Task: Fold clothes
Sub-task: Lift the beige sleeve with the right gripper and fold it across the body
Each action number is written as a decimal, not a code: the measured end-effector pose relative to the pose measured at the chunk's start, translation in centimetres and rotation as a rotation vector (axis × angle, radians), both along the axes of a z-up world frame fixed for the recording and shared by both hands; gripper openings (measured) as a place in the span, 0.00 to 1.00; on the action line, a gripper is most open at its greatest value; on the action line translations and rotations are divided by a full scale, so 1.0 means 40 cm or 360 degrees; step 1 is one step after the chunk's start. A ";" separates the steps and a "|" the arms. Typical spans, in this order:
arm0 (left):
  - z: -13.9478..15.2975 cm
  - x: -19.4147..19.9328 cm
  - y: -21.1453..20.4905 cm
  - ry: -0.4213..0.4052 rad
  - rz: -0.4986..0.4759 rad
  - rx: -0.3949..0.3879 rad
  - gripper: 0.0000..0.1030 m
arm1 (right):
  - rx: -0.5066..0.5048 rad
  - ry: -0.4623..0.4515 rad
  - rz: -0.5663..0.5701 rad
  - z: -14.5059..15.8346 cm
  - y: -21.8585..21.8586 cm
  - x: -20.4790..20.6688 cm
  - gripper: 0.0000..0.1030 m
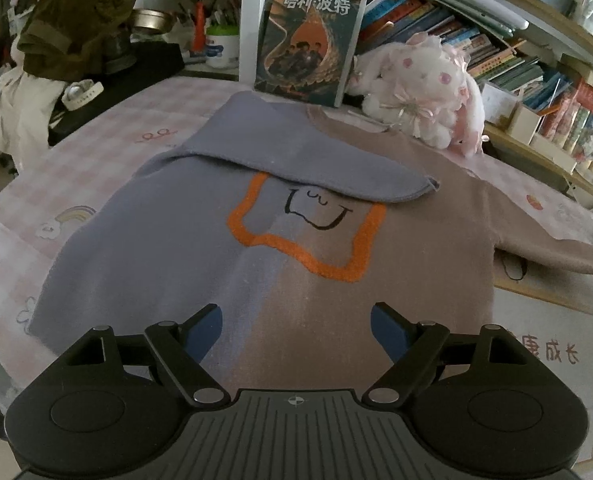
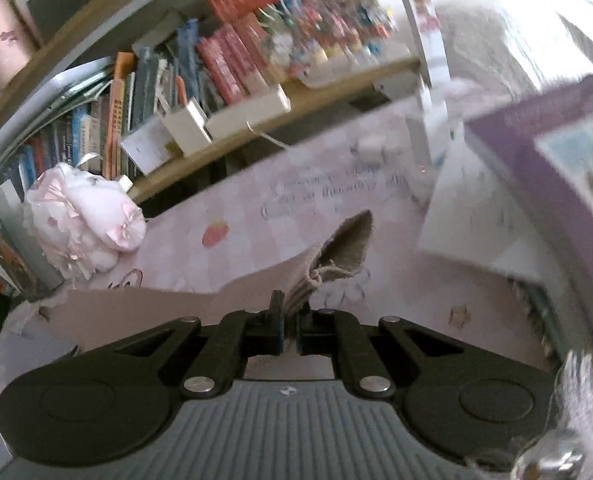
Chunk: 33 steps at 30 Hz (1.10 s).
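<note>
A sweater (image 1: 200,264), half blue-grey and half tan with an orange outline drawing on its chest, lies flat on the pink checked tablecloth (image 1: 76,176). Its blue-grey sleeve (image 1: 296,168) is folded across the chest. The tan sleeve (image 1: 556,256) stretches off to the right. My left gripper (image 1: 296,330) hovers open over the sweater's lower hem, nothing between its fingers. In the right wrist view my right gripper (image 2: 290,320) is shut on the tan sleeve cuff (image 2: 340,256), which sticks up and forward from the pads, lifted off the cloth.
A large book (image 1: 310,40) stands behind the sweater, with a pink plush rabbit (image 1: 420,88) beside it. Bookshelves (image 1: 496,40) run along the right. A dark green garment (image 1: 76,20) is heaped at the back left. A purple-edged box (image 2: 536,168) sits right of the cuff.
</note>
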<state>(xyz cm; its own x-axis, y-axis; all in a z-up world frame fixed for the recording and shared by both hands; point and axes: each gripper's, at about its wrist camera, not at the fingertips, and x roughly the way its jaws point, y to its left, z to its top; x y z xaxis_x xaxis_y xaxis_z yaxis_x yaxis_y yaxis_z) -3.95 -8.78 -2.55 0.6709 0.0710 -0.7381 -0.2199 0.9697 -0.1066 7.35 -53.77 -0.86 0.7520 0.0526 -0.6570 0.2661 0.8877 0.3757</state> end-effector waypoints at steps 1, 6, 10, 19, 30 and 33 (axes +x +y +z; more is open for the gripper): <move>-0.001 -0.003 0.001 -0.0006 -0.0005 -0.0001 0.82 | -0.0010 -0.0007 0.0005 0.008 0.001 0.005 0.05; -0.004 -0.009 0.022 -0.0046 -0.0019 -0.0016 0.82 | 0.0140 -0.0072 0.0050 0.064 0.020 0.029 0.05; -0.003 -0.001 0.052 -0.0092 -0.0061 -0.0028 0.82 | 0.0234 -0.0130 0.0185 0.118 0.109 0.057 0.05; 0.022 0.009 0.190 -0.0235 -0.0320 0.0005 0.82 | 0.0160 -0.0260 0.0443 0.234 0.439 0.131 0.05; 0.028 0.007 0.375 -0.0349 -0.0639 0.0032 0.88 | 0.0066 -0.0270 0.0553 0.246 0.845 0.215 0.05; 0.029 0.001 0.420 -0.0352 -0.0656 0.0047 0.88 | 0.0034 -0.0244 0.0588 0.226 0.940 0.237 0.05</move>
